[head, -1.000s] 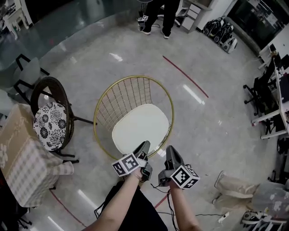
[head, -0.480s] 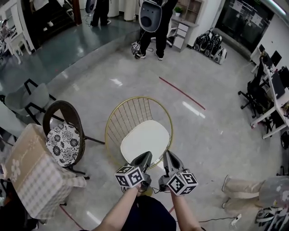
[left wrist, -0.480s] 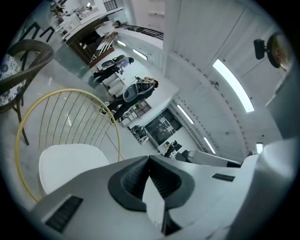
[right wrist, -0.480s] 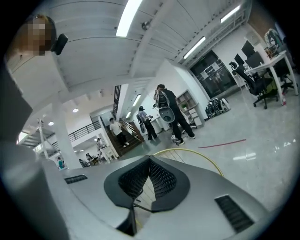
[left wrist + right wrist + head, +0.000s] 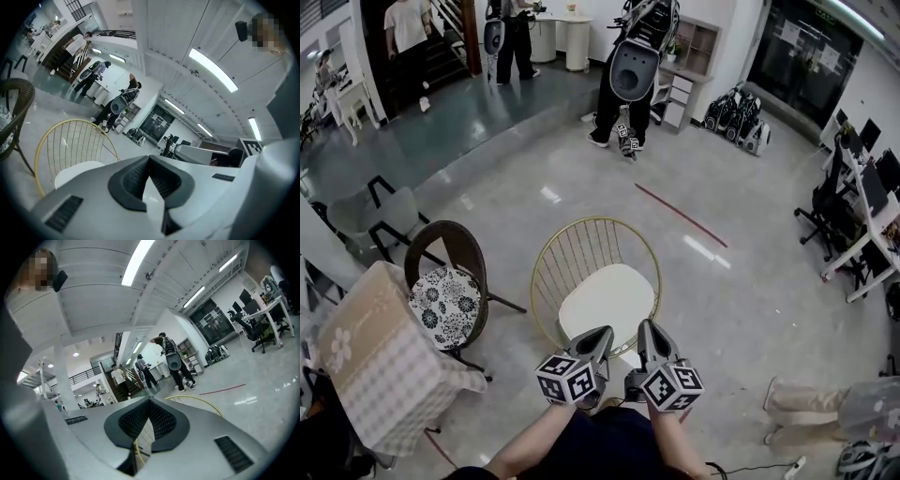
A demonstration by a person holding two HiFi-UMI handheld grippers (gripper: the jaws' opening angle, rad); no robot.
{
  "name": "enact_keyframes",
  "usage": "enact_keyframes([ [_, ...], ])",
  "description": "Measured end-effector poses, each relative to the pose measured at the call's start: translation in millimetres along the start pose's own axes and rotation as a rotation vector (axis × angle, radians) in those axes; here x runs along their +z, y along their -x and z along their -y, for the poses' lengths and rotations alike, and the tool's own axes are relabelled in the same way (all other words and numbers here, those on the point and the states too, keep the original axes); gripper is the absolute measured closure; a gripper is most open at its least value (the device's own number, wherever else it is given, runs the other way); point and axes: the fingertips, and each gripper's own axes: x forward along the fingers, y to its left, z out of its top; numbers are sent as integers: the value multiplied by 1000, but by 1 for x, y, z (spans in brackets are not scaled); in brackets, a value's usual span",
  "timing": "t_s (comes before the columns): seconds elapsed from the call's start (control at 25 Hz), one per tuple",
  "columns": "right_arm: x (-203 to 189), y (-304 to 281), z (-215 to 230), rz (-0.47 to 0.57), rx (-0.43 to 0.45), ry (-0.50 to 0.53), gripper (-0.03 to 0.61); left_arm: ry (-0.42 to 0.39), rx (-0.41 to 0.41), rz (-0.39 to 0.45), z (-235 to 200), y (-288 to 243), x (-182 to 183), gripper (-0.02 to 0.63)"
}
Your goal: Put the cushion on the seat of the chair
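Observation:
The white cushion [image 5: 607, 300] lies flat on the seat of the gold wire chair [image 5: 577, 251] in the head view. Both grippers hover side by side just in front of the chair's near edge, pointing at it. My left gripper [image 5: 603, 335] is shut with nothing between its fingers. My right gripper [image 5: 645, 327] is also shut and empty. The left gripper view shows the closed left gripper [image 5: 149, 159] with the cushion [image 5: 77, 171] and the chair's gold back [image 5: 70, 136] to its lower left. Beyond the closed right gripper [image 5: 150, 401], the chair's gold rim [image 5: 201, 401] shows.
A dark wicker chair with a flowered cushion [image 5: 445, 295] stands left of the gold chair, beside a cloth-covered box [image 5: 380, 366]. People [image 5: 633, 66] stand at the far side. A red floor line [image 5: 680, 214], office chairs [image 5: 825, 206] and bags [image 5: 834, 403] lie to the right.
Both grippers have risen off the cushion's front edge and drawn back a little. The left gripper has rolled. The head view has tilted up, showing more of the room.

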Motion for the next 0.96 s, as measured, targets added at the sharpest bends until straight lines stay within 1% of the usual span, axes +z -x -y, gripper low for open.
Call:
enact_keyframes([
  [0.12, -2, 5, -1, 6, 0, -18, 569, -24, 31, 56, 3, 9, 7, 614],
  [0.2, -2, 6, -1, 5, 7, -11, 569, -43, 38, 81, 3, 10, 12, 614],
  [0.44, -15, 13, -5, -20, 42, -9, 568, -43, 53, 109, 1, 11, 13, 614],
  [0.64, -15, 13, -12, -21, 72, -1, 569, -37, 60, 110, -3, 10, 12, 613],
  [0.8, -15, 17, -6, -18, 54, -11, 569, -59, 41, 94, 4, 6, 9, 612],
  [0.96, -18, 27, -1, -21, 43, -57, 568, -46, 32, 78, 9, 4, 3, 614],
])
